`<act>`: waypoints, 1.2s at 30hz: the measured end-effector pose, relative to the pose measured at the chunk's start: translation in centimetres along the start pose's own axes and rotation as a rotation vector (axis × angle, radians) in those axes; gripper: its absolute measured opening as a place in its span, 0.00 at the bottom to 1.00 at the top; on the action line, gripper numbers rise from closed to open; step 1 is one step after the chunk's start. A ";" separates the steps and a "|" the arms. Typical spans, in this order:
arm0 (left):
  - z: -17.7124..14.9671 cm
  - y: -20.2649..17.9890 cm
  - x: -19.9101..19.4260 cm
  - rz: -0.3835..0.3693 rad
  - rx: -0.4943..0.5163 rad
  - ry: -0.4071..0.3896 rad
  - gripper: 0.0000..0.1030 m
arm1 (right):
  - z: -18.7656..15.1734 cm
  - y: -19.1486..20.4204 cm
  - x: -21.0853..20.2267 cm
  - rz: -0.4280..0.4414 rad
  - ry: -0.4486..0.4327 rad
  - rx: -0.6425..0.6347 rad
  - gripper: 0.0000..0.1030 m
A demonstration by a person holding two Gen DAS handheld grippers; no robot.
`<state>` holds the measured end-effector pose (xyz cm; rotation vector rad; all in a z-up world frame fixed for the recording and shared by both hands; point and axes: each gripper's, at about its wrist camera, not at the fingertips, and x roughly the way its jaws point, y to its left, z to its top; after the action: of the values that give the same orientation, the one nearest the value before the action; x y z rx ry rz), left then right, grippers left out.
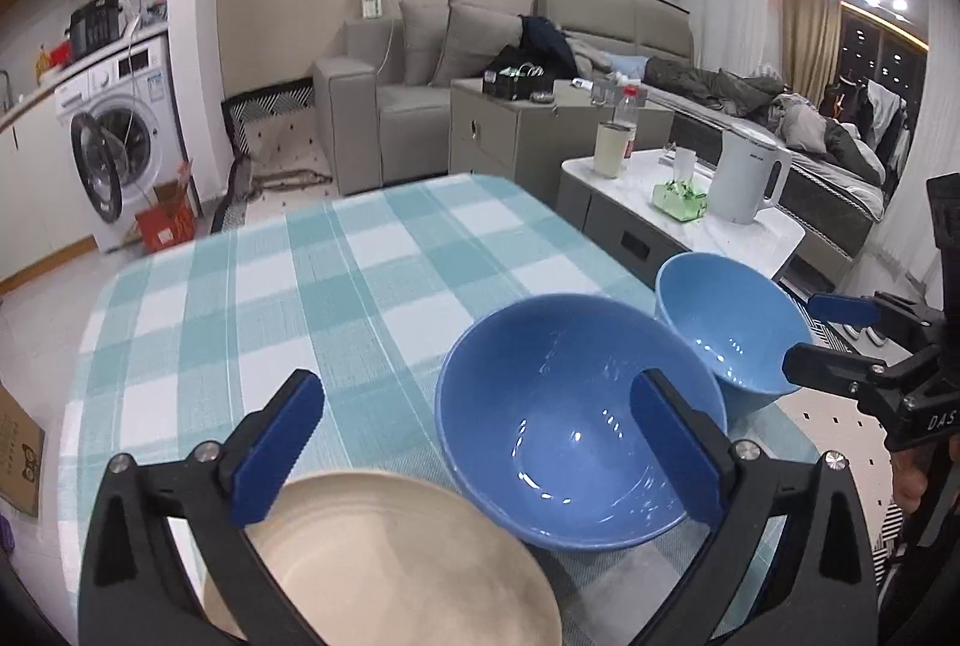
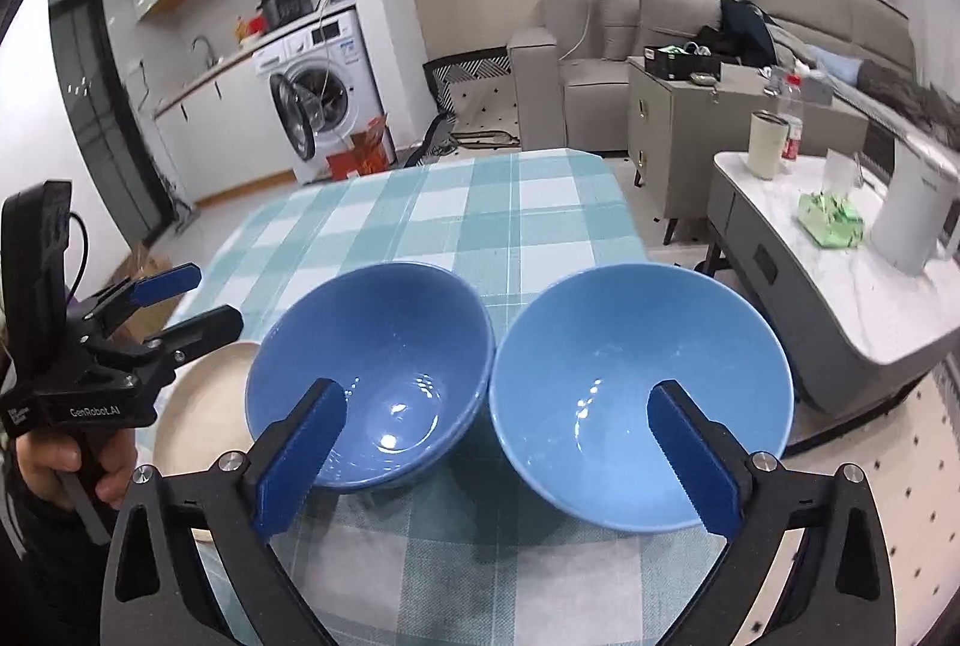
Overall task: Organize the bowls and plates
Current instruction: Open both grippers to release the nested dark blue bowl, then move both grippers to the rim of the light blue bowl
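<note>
A dark blue bowl (image 1: 564, 418) (image 2: 372, 370) sits on the checked tablecloth (image 1: 270, 286) beside a light blue bowl (image 1: 729, 322) (image 2: 636, 394), their rims touching. A beige plate (image 1: 390, 562) (image 2: 204, 412) lies to the left of the dark bowl. My left gripper (image 1: 480, 454) is open and empty, above the plate's far edge and the dark bowl; it also shows in the right wrist view (image 2: 186, 301). My right gripper (image 2: 498, 454) is open and empty, just in front of both bowls; in the left wrist view (image 1: 804, 337) it sits at the light bowl's right rim.
The table's far edge (image 2: 540, 159) drops to the floor. A white side table (image 2: 840, 298) with a kettle (image 1: 744, 178), a cup (image 1: 612, 147) and a green packet stands right of the table. A sofa and a washing machine (image 1: 120, 135) stand beyond.
</note>
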<state>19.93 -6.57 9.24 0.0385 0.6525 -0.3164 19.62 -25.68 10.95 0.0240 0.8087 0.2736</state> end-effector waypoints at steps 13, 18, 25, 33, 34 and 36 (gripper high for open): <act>2.4 -4.1 0.1 -0.082 0.066 -0.017 1.00 | -0.7 -3.7 -3.8 -0.183 -0.082 0.133 0.99; 3.1 -5.9 0.6 -0.093 0.098 -0.018 1.00 | -0.8 -4.8 -5.1 -0.154 -0.114 0.170 0.99; 4.3 -7.3 1.8 -0.093 0.104 -0.009 1.00 | -1.1 -6.5 -5.6 -0.158 -0.116 0.227 0.99; 5.2 -9.1 3.8 -0.088 0.133 0.029 1.00 | -1.6 -8.9 -4.1 -0.152 -0.081 0.293 0.99; 5.3 -9.3 4.0 -0.094 0.135 0.033 1.00 | -1.8 -9.0 -3.9 -0.155 -0.075 0.292 0.99; 5.4 -9.6 4.5 -0.104 0.138 0.042 1.00 | -1.9 -9.5 -3.7 -0.162 -0.067 0.299 0.99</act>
<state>23.63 -17.72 11.43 0.1433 0.6745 -0.4614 18.02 -35.89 11.02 0.2464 0.7746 -0.0028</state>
